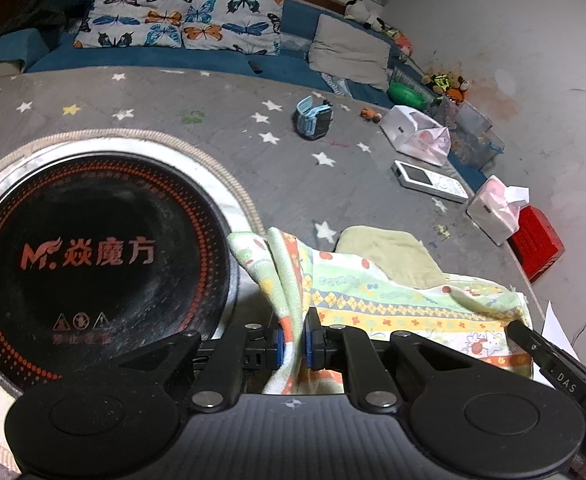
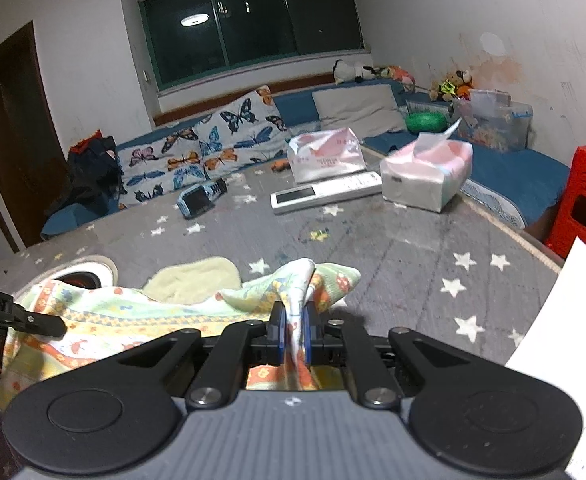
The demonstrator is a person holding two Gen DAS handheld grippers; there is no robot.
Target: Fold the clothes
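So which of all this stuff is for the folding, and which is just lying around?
For the folding:
- patterned pastel cloth
- left gripper, shut on the cloth
- right gripper, shut on the cloth

Just lying about:
- pale green towel behind the cloth
- white remote control
- two pink tissue packs
- blue toy watch
- black round hotplate

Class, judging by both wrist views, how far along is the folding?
Done: nothing looks folded; the patterned cloth lies rumpled on the star-print table. In hand: the left gripper and right gripper each pinch an edge of it. Left: every fold, plus the plain green cloth behind.
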